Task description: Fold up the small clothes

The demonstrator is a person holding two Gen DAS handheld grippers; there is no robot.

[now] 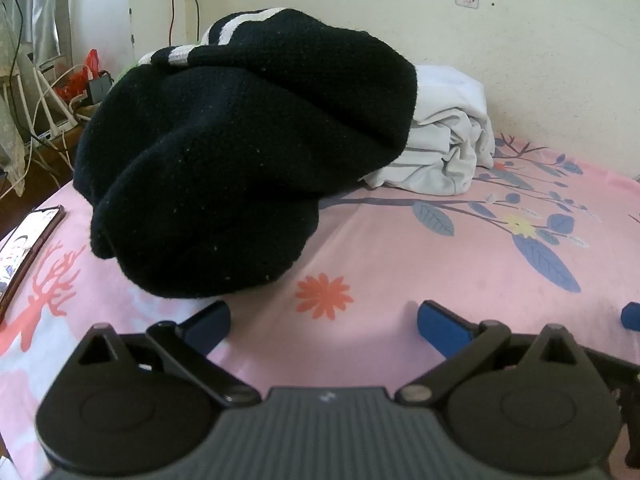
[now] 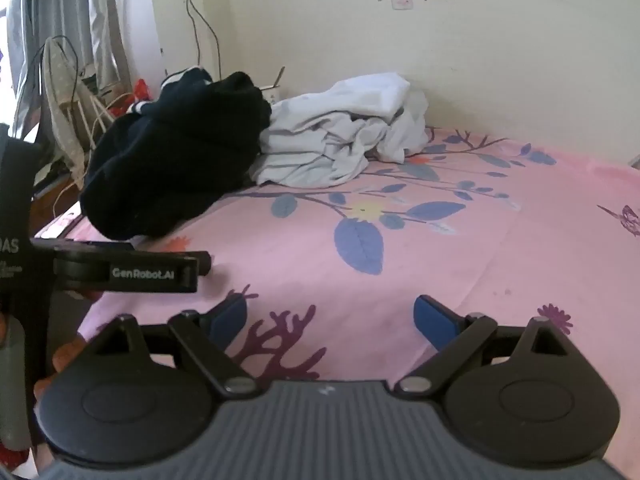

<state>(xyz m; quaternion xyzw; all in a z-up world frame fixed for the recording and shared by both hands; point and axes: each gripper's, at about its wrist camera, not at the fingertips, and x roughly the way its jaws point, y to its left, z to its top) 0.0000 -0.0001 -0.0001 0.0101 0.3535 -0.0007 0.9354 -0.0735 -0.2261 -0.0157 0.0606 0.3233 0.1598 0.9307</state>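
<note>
Clothes lay heaped on the bed: a black sweater with a white garment touching it behind. Only the left wrist view showed a phone at the bed's edge; only the right wrist view showed the left tool from the side. The left tool and the right tool both stood spread wide, empty, over the pink sheet.

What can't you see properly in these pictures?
- Dark knit garment: its far side and what kind of clothing it is, bunched up in both views.
- White garment: mostly hidden behind the dark one in the left wrist view; crumpled.
- Phone: cut off by the left edge.
- Wall sticker: too small to read.
</note>
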